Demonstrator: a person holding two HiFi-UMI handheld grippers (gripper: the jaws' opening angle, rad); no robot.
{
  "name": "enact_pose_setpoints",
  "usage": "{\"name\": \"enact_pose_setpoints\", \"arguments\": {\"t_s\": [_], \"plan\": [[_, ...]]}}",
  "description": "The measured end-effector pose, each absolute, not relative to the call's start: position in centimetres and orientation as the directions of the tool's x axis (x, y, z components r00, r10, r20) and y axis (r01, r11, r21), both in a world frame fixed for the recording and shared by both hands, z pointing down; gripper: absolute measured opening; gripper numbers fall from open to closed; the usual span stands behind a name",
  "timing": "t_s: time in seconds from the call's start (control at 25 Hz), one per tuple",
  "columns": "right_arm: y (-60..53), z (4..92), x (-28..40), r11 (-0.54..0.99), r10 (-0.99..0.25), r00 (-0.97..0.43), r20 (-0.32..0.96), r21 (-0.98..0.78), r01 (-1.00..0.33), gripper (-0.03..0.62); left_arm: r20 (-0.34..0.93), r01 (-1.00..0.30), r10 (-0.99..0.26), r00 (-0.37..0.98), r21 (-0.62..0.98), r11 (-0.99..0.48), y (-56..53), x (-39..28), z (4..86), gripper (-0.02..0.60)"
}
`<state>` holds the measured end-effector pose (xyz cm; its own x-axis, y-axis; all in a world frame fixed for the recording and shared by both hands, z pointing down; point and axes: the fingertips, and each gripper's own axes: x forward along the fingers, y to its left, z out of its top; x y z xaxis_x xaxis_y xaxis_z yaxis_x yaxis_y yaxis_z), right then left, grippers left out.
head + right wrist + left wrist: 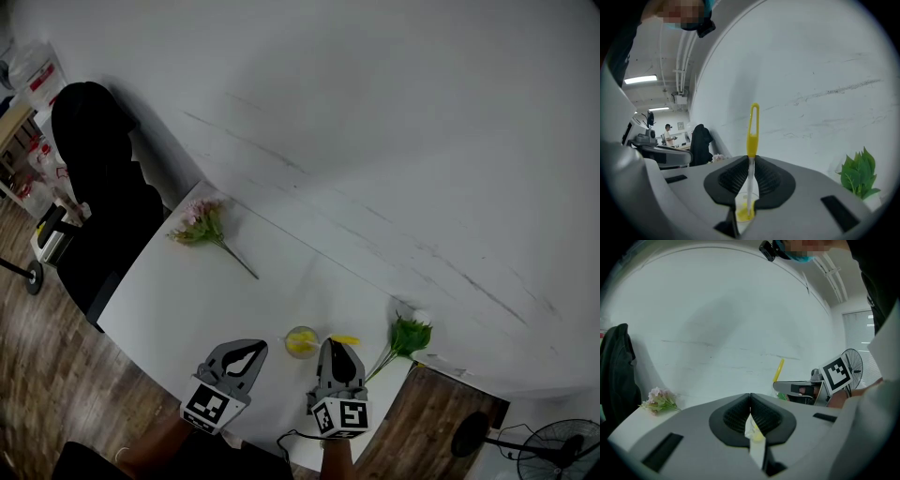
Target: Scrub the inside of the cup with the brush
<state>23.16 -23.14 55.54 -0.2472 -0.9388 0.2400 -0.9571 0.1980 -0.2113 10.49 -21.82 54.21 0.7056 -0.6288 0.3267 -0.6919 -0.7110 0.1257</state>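
Note:
A small clear cup stands near the front edge of the white table. The yellow brush is in it, its bristle end down in the cup. My right gripper is shut on the brush's thin stem, and the yellow loop handle sticks up past the jaws. My left gripper sits just left of the cup. In the left gripper view its jaws are closed on a pale, clear strip that looks like the cup's wall. The brush handle shows there too.
A pink flower sprig lies at the table's far left and a green leafy sprig at its right end. A black jacket hangs on a chair left of the table. A fan stands on the floor, right. The wall runs close behind.

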Motion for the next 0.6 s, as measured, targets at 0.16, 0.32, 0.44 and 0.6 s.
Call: {"name": "enact_pose_setpoints", "arguments": {"t_s": [0.16, 0.32, 0.44, 0.6], "plan": [[-23.62, 56.03, 22.78, 0.213, -0.936, -0.265, 0.232, -0.227, -0.95, 0.055, 0.312, -0.698, -0.641, 0.702, 0.12, -0.706, -22.22, 10.4, 54.3, 0.025], [-23.62, 56.39, 22.44, 0.229, -0.936, -0.277, 0.219, -0.221, -0.948, 0.054, 0.297, -0.696, -0.644, 0.705, 0.115, -0.709, -22.31, 10.57, 54.31, 0.024], [-23.85, 56.02, 22.35, 0.214, -0.934, -0.27, 0.232, -0.239, -0.947, 0.054, 0.325, -0.695, -0.632, 0.703, 0.126, -0.708, -22.18, 10.59, 54.47, 0.025], [-23.66, 55.91, 22.28, 0.212, -0.934, -0.266, 0.237, -0.229, -0.95, 0.053, 0.274, -0.693, -0.649, 0.71, 0.11, -0.712, -22.5, 10.56, 53.78, 0.025]]}}
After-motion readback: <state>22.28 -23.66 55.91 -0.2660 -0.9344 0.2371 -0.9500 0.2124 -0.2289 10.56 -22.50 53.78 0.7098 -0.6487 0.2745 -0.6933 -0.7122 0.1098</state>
